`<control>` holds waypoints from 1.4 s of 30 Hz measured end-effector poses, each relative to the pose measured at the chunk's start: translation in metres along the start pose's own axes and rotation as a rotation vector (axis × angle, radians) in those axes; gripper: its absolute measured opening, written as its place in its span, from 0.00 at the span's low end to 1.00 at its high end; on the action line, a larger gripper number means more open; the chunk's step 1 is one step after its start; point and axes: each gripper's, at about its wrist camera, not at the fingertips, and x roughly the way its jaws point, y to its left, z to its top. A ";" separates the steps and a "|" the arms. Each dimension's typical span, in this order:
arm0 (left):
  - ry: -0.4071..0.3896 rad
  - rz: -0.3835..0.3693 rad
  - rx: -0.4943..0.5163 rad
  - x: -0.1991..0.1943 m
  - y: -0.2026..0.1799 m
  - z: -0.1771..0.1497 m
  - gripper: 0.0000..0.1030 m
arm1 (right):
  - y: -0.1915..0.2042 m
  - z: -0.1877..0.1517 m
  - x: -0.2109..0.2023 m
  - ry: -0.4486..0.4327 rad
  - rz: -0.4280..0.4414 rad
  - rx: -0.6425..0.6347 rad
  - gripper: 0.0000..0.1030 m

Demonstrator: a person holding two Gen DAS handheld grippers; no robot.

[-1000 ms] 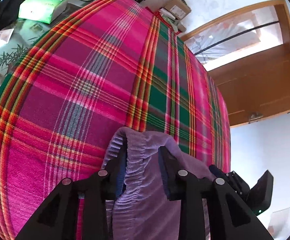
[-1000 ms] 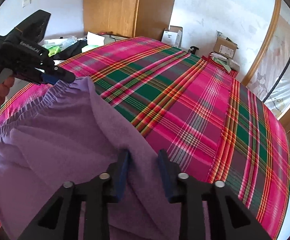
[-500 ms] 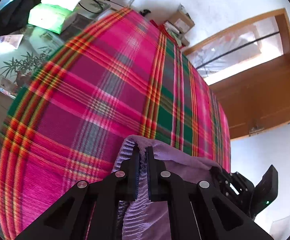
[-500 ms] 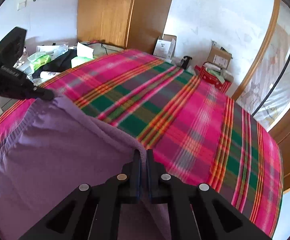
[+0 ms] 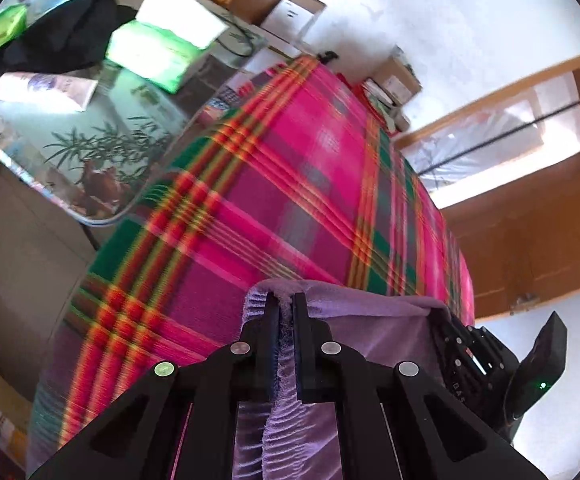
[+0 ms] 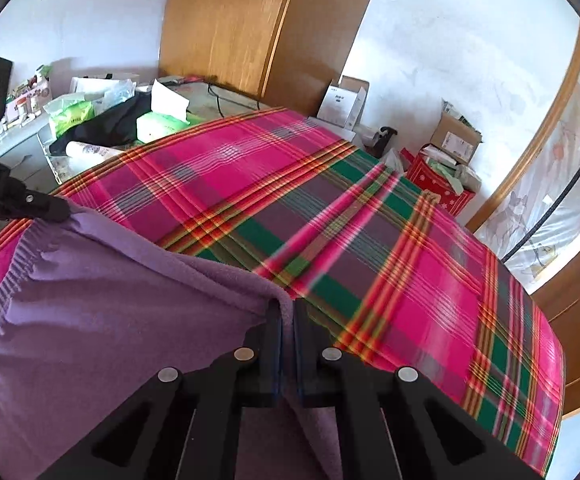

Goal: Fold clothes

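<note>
A purple garment (image 6: 102, 332) with a gathered elastic waistband hangs stretched between both grippers above the pink plaid bedspread (image 6: 370, 240). My left gripper (image 5: 286, 300) is shut on one waistband corner of the purple garment (image 5: 370, 320). My right gripper (image 6: 286, 306) is shut on the other top edge. In the right wrist view the left gripper (image 6: 56, 210) shows at the far left, pinching the cloth. In the left wrist view the right gripper (image 5: 446, 316) shows at the lower right, holding the far corner.
A glass-topped side table (image 5: 90, 152) with a green tissue pack (image 5: 150, 56), dark cloth and a tube stands left of the bed. Cardboard boxes (image 6: 454, 136) and a red bag (image 6: 438, 184) lie beyond the bed's far end. A wooden wardrobe (image 6: 258, 28) stands behind.
Both grippers went from open around the garment's top edge to shut on it, then rose, lifting the cloth off the bedspread.
</note>
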 end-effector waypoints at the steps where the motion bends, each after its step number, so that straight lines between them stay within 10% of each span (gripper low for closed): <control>1: -0.002 0.006 -0.006 0.000 0.003 0.001 0.06 | 0.001 0.002 0.004 0.006 0.001 0.002 0.05; 13: -0.029 0.038 0.044 -0.017 -0.001 -0.008 0.14 | -0.005 -0.008 -0.019 -0.024 0.021 0.046 0.14; 26: 0.008 0.059 0.134 -0.074 -0.001 -0.078 0.32 | 0.054 -0.080 -0.102 -0.038 0.329 -0.041 0.19; 30: 0.086 0.087 0.170 -0.068 -0.001 -0.102 0.32 | 0.081 -0.092 -0.110 -0.038 0.431 -0.055 0.35; 42: 0.156 0.095 0.187 -0.067 0.007 -0.128 0.32 | 0.127 -0.102 -0.101 -0.021 0.394 -0.119 0.40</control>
